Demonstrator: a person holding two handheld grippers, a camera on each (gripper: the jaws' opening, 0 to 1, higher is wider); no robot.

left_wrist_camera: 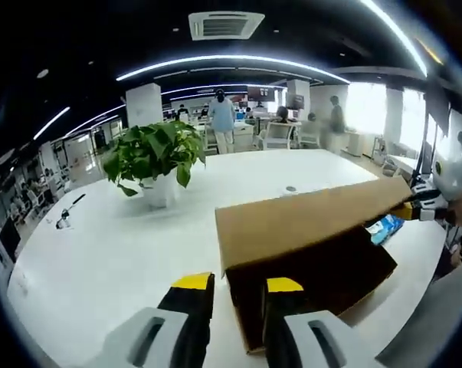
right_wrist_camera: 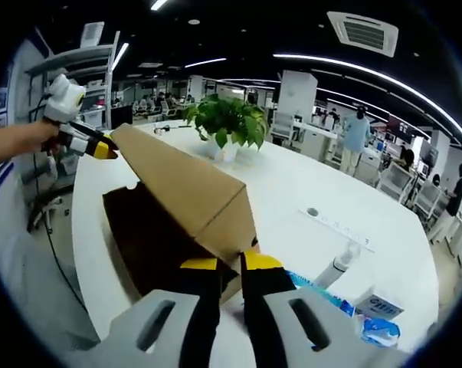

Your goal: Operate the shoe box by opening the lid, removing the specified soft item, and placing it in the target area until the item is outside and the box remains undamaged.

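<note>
Shoe box [left_wrist_camera: 315,261] is sitting on the white surface [left_wrist_camera: 100,245] with its brown lid [left_wrist_camera: 307,218] being lifted at both ends. In the left gripper view, from left to right, a potted plant [left_wrist_camera: 155,157] is standing well behind the box, the left hand-held gripper [left_wrist_camera: 237,285] is closing its yellow-tipped jaws on the lid's near corner, and the right hand-held gripper [left_wrist_camera: 416,208] is showing at the far end. In the right gripper view, the left hand-held gripper [right_wrist_camera: 93,146] is pinching the far corner at left, while the right hand-held gripper [right_wrist_camera: 229,264] is nipping the near edge of the lid [right_wrist_camera: 185,188], with a pen-like tool [right_wrist_camera: 336,264] and blue-and-white packets [right_wrist_camera: 380,318] lying to the right. The box's inside is too dark to make out the soft item. Uneven lifting at the two ends is likely to twist or crease the cardboard; pulling too hard risks tearing the hinge or dragging the box towards the surface's edge.
</note>
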